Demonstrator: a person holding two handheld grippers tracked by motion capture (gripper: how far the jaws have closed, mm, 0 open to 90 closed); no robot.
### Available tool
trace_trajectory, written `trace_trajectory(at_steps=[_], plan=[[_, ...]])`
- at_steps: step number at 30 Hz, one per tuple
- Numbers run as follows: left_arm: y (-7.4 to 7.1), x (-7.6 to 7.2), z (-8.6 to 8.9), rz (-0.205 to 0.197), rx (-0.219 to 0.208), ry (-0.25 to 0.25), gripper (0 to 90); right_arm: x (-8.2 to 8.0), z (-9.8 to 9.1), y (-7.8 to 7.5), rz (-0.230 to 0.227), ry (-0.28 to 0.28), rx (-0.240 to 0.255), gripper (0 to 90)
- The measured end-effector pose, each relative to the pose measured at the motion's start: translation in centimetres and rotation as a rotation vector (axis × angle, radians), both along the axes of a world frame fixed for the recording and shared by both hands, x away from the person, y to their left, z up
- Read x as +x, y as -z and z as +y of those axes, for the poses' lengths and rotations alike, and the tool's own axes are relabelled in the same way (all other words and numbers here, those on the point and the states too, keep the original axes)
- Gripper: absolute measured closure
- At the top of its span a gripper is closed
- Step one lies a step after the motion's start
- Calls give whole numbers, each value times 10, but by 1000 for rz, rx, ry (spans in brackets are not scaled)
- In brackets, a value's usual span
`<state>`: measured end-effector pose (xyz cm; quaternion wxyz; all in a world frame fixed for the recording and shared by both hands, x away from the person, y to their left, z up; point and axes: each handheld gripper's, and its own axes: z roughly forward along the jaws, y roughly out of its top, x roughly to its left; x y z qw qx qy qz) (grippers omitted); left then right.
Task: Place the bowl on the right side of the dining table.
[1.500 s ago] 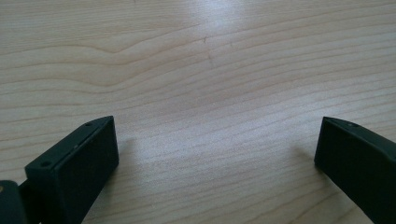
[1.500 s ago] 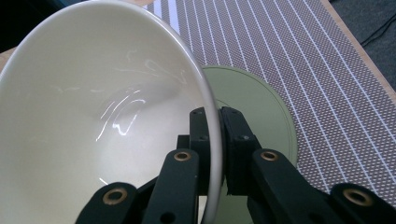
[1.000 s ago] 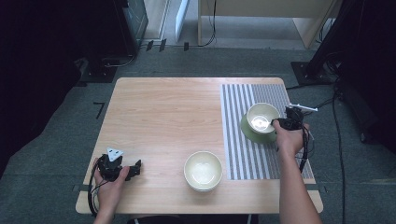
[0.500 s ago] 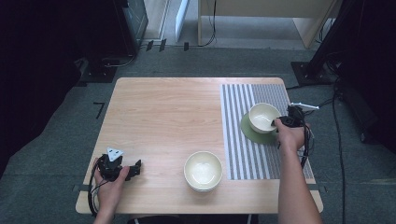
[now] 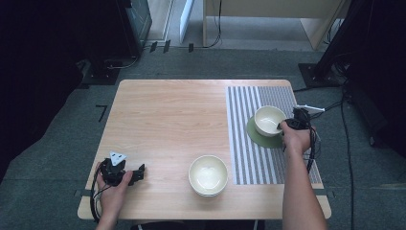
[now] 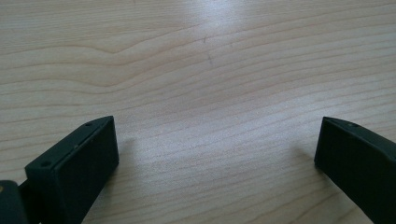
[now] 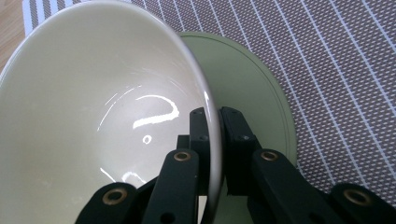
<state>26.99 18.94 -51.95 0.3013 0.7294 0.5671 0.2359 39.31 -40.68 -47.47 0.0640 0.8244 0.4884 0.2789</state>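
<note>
While your right tool (image 7: 212,135) pinches only the bowl (image 7: 93,102) rim above the saucer (image 7: 252,93), tilting risks slippage; your left tool (image 6: 215,154) sits open.

The wide middle of the table (image 5: 172,120) is bare wood, so a hand can pass freely there. Near the front edge, stacked bowls (image 5: 208,175) block the way.
</note>
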Motion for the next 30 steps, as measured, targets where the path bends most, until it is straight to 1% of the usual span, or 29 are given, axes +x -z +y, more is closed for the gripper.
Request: trace_trajectory(at_steps=[14, 26, 30], plan=[[0, 0, 0, 0, 0, 0, 0, 0, -3, 5, 6, 7, 7, 847], [0, 0, 0, 0, 0, 0, 0, 0, -5, 6, 7, 9, 14, 846], [0, 0, 0, 0, 0, 0, 0, 0, -3, 5, 7, 8, 10, 842]])
